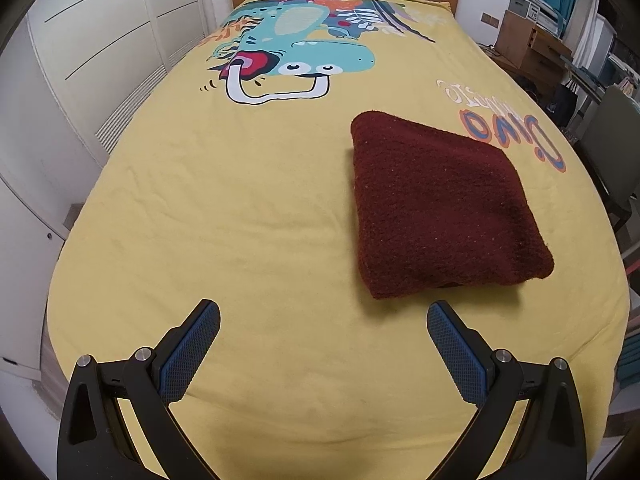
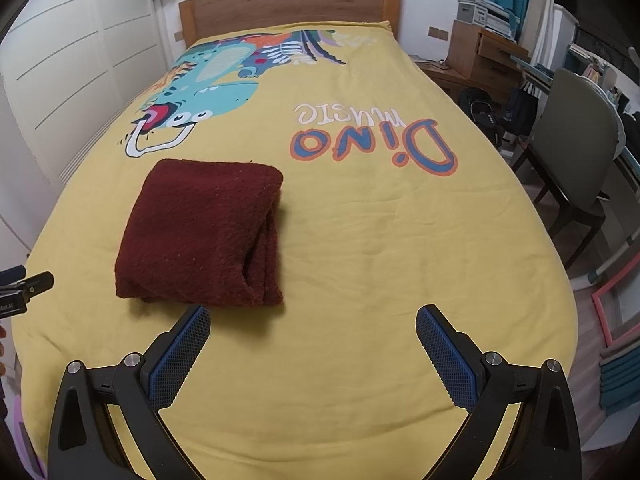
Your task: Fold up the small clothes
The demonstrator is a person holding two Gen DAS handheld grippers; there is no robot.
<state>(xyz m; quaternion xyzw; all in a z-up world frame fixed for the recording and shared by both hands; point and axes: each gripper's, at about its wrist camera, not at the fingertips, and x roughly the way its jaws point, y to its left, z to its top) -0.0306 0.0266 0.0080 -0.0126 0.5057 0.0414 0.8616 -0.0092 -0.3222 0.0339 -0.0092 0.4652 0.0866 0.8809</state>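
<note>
— Jaws?
— Spread wide on both the left gripper (image 1: 323, 316) and the right gripper (image 2: 313, 320), blue pads facing inward, gripping nothing.
— And the garment?
— Dark red folded garment (image 1: 440, 208), fuzzy, lying flat on the yellow bed cover (image 1: 240, 220). Just ahead of both pairs of jaws, untouched: ahead-right of the left pair, ahead-left of the right pair (image 2: 200, 236).

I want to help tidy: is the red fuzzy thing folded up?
Folded. The dark red garment lies as a compact square, stacked layers showing at its right edge.
</note>
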